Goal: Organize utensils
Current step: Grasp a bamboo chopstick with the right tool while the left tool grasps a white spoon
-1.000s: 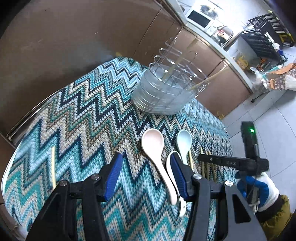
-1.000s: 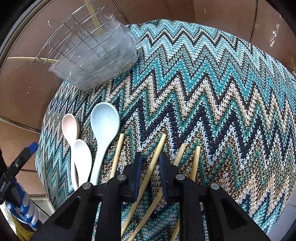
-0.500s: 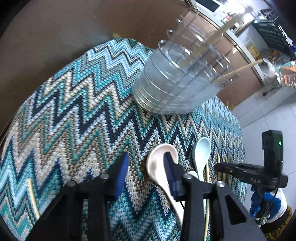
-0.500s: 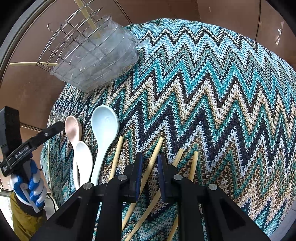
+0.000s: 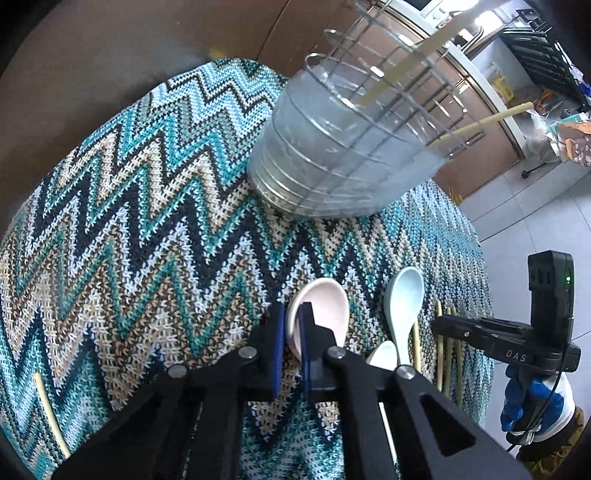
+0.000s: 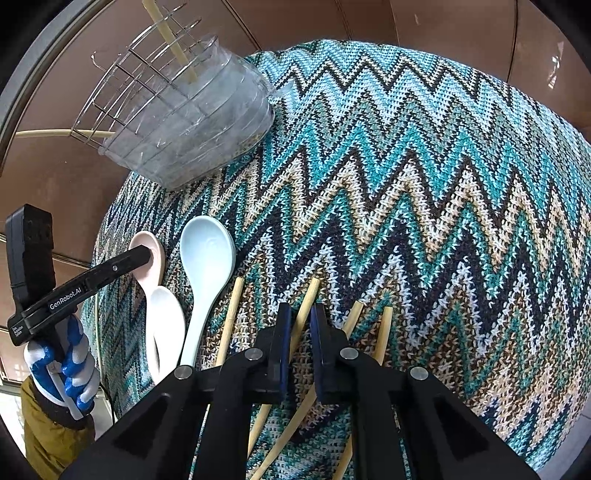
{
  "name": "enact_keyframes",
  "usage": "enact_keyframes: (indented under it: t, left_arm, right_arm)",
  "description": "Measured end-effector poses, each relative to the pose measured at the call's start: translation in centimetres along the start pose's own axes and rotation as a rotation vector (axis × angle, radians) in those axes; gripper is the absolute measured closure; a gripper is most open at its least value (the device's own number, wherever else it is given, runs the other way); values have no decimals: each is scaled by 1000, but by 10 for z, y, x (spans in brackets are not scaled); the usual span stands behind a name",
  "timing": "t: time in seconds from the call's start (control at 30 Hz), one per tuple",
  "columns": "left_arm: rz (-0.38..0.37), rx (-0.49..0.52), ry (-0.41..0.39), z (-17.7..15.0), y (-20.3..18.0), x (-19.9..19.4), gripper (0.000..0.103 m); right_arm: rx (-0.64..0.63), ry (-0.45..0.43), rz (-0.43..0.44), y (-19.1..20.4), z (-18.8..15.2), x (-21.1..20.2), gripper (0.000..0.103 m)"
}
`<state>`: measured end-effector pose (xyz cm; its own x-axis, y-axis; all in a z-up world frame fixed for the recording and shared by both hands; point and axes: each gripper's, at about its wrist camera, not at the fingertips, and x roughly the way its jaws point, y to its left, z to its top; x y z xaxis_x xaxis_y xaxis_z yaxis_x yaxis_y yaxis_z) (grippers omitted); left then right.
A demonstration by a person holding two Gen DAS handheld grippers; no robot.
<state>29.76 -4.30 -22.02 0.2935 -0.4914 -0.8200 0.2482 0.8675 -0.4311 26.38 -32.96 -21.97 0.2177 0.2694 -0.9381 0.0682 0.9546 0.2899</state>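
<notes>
Left gripper (image 5: pixel 291 325) has just closed its jaws on the near rim of the pink spoon (image 5: pixel 325 306), whose handle runs back toward the hand, while the holder (image 5: pixel 332 162) stands well beyond it on the cloth (image 5: pixel 140 206).

Table covered by zigzag knit cloth (image 5: pixel 140 206), teal, navy, beige and white. Brown cabinet fronts (image 5: pixel 122 48) behind it. Far right: pale countertop (image 5: pixel 476 79), white microwave (image 5: pixel 417 4), black rack (image 5: pixel 543 59). Floor of light grey tiles (image 5: pixel 543 218), brightly lit.
</notes>
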Motion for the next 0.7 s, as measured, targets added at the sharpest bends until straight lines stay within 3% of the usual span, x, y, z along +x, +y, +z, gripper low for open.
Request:
enact_keyframes:
  t: [0.27, 0.7]
  left_arm:
    - [5, -1, -73, -11, 1, -29, 97]
    - [98, 80, -283, -39, -33, -126, 97]
  right_arm:
    - [-12, -53, 30, 13, -17, -20, 94]
    - [-117, -238, 52, 56, -55, -101, 97]
